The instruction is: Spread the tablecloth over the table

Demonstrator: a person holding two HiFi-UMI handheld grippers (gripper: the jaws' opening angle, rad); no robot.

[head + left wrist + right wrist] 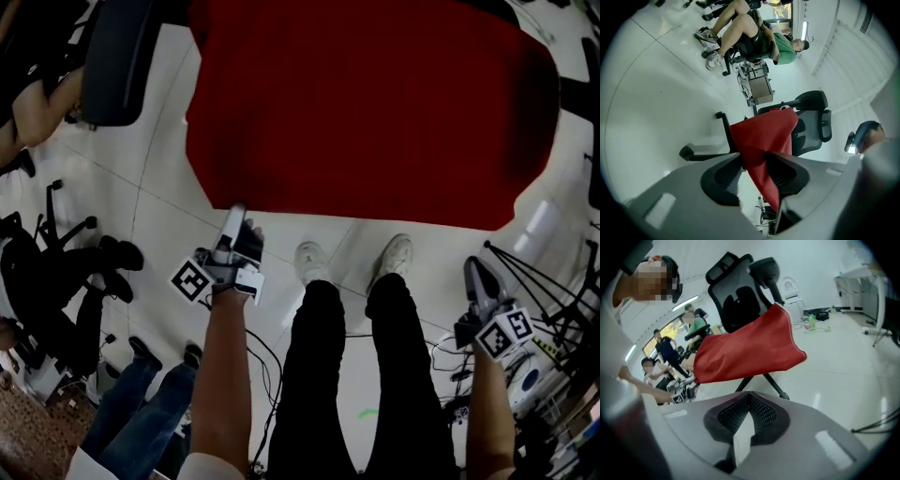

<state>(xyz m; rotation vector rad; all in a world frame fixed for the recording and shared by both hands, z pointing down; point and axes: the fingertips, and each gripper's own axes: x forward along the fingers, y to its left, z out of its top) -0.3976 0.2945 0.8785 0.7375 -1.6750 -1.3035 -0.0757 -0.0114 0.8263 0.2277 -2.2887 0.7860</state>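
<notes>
Red fabric tablecloth [375, 103] covers the counter; final straightening judged in hand. Left hand-held gripper [233, 217] stands open around its near-left corner; right hand-held gripper [474, 268] closed, empty, off the near-right corner. Next: clamp, tug flat.

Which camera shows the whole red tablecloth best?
The head view: the red tablecloth shows from above, nearly whole. The left gripper view catches one corner; the right gripper view sees it side-on.
</notes>
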